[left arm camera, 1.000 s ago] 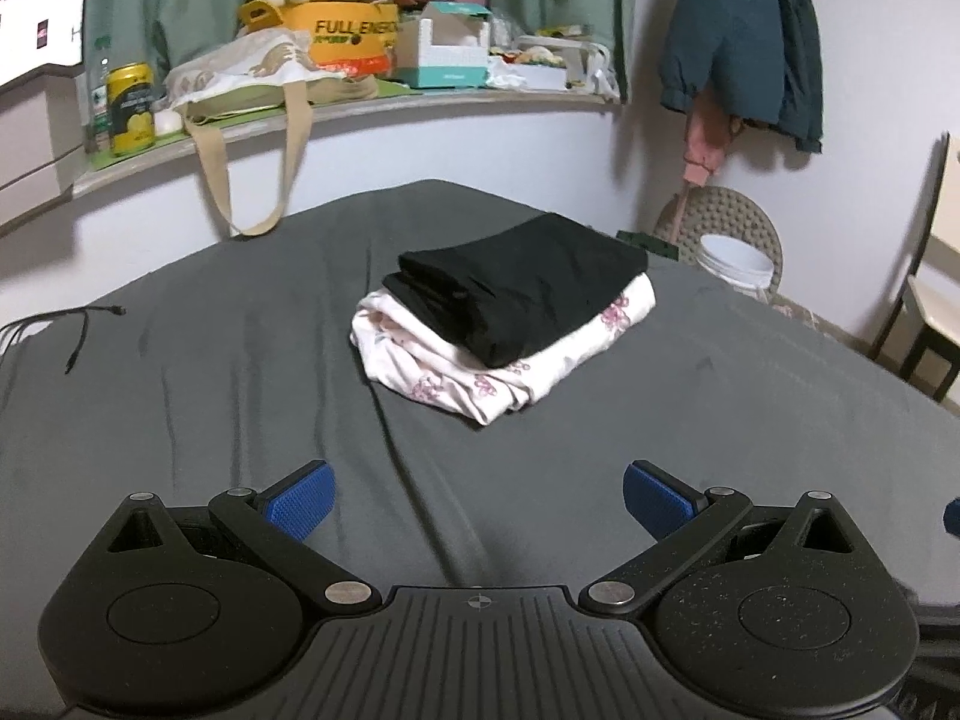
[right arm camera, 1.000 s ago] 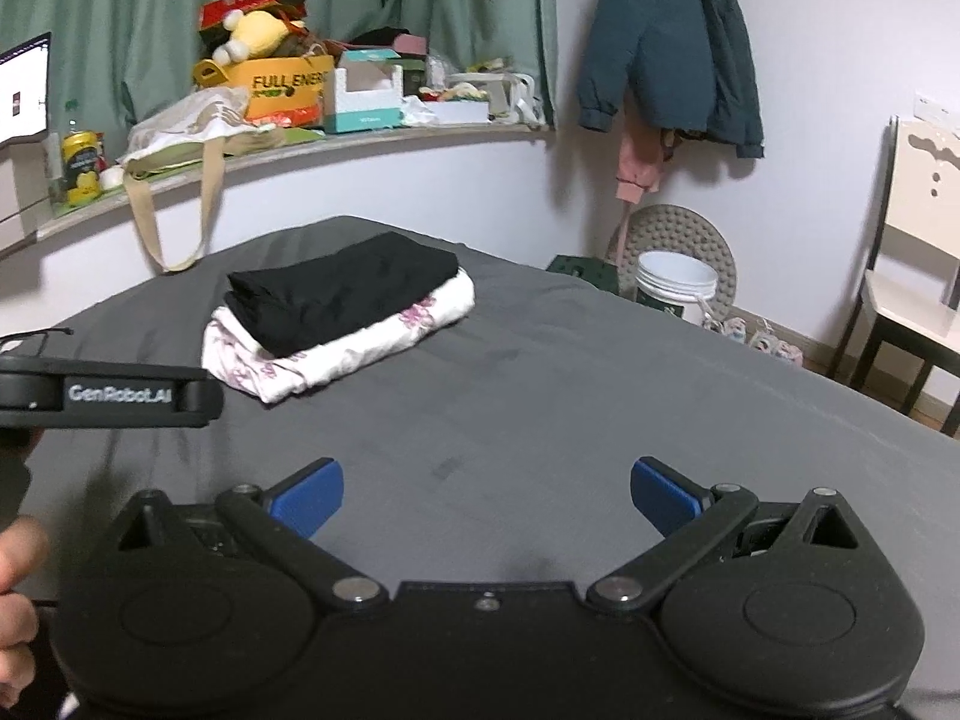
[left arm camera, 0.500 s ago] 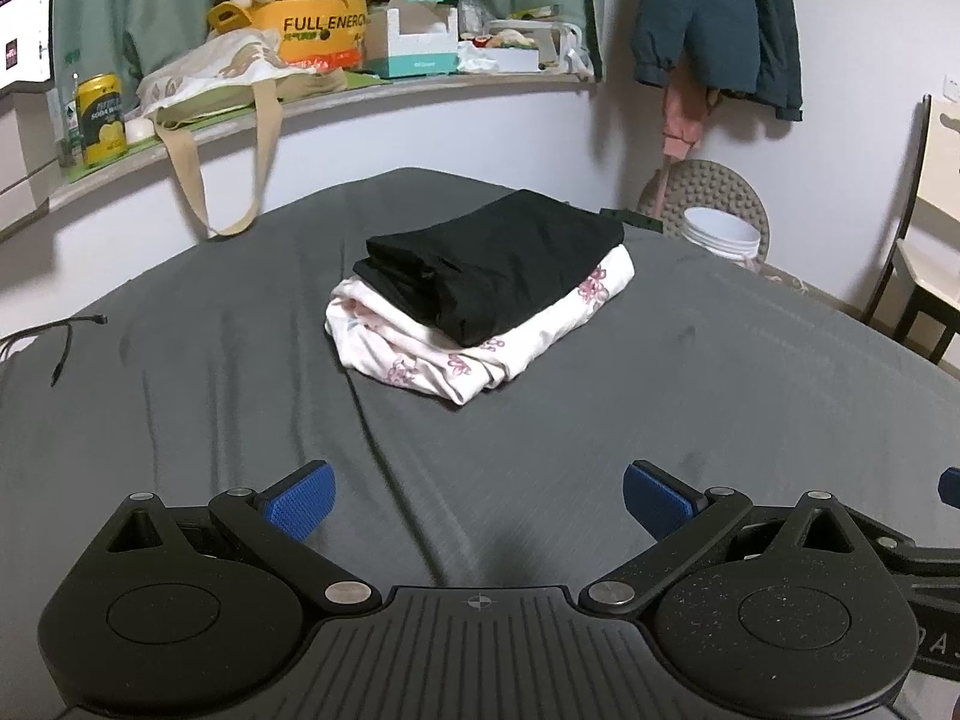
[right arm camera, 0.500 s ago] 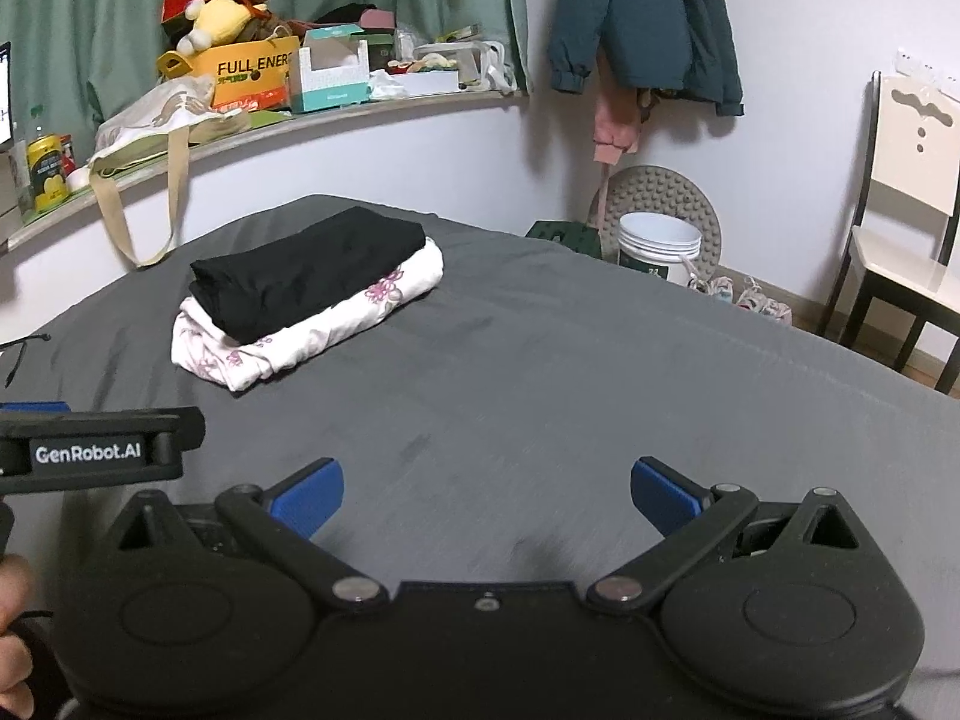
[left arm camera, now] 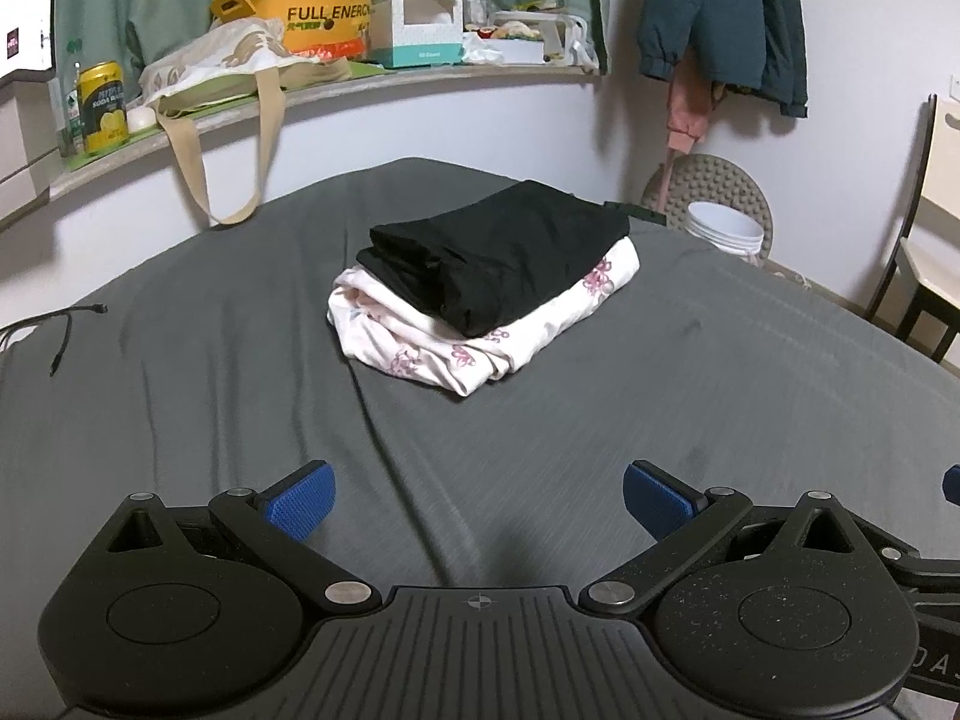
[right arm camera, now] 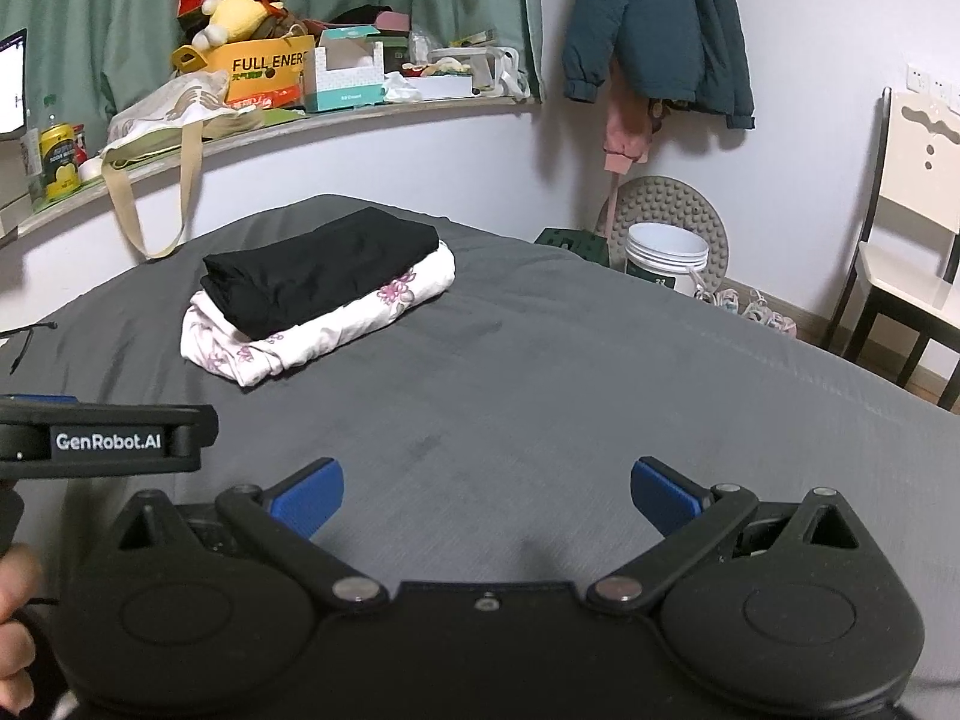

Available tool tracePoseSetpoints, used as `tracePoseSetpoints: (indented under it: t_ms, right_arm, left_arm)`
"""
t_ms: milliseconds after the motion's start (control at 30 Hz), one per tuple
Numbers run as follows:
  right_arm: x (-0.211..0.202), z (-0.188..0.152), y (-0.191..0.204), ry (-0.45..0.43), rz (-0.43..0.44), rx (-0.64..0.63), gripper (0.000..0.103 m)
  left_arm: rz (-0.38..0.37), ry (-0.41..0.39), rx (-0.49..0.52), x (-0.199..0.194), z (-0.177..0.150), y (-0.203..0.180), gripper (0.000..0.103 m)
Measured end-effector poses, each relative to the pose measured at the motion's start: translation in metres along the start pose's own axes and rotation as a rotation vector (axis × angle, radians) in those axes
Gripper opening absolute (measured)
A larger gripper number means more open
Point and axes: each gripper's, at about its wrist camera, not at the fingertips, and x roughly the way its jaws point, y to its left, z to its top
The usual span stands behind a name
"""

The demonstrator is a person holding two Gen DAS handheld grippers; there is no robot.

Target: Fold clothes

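Both tools are seen from just behind their jaws, looking forward over a bed. The left gripper (left arm camera: 479, 501) has its jaws spread wide, the blue pads (left arm camera: 300, 507) holding nothing, only bare sheet between them. The right gripper (right arm camera: 487, 495) is the same: jaws wide apart and empty. In the right wrist view, part of the left tool's black body crosses the lower left, with a bit of the person's hand (right arm camera: 15, 630) below it.

Both hover low over the grey bedsheet (left arm camera: 690, 396), which shows soft creases running away from the jaws.

Further on, well apart from both grippers and near the middle of the bed, sits a small stack of clothes. A black folded garment (left arm camera: 498, 261) lies on top of a white floral garment (left arm camera: 420, 354), whose edges stick out on the near and right sides. Both look already folded.

Judging by their look, these are light, limp fabrics that will sag and slide rather than hold shape. The thick folded edge nearest the camera seems the safest place to pinch, taking all layers together; a grab at one loose layer would likely undo the fold. The black piece could slip off the white one if the stack is tilted.

Beyond the bed are a cluttered shelf (left arm camera: 420, 75) and a hanging jacket (left arm camera: 726, 24).
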Motion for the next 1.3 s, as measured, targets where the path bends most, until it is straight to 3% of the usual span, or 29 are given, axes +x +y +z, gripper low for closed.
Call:
tracePoseSetpoints:
  t_ms: [1300]
  right_arm:
    - [-0.0003,-0.0019,0.0048,0.001,0.011,-0.023,0.103]
  left_arm:
    - [-0.004,0.001,0.015,0.0002,-0.0001,-0.0031,0.103]
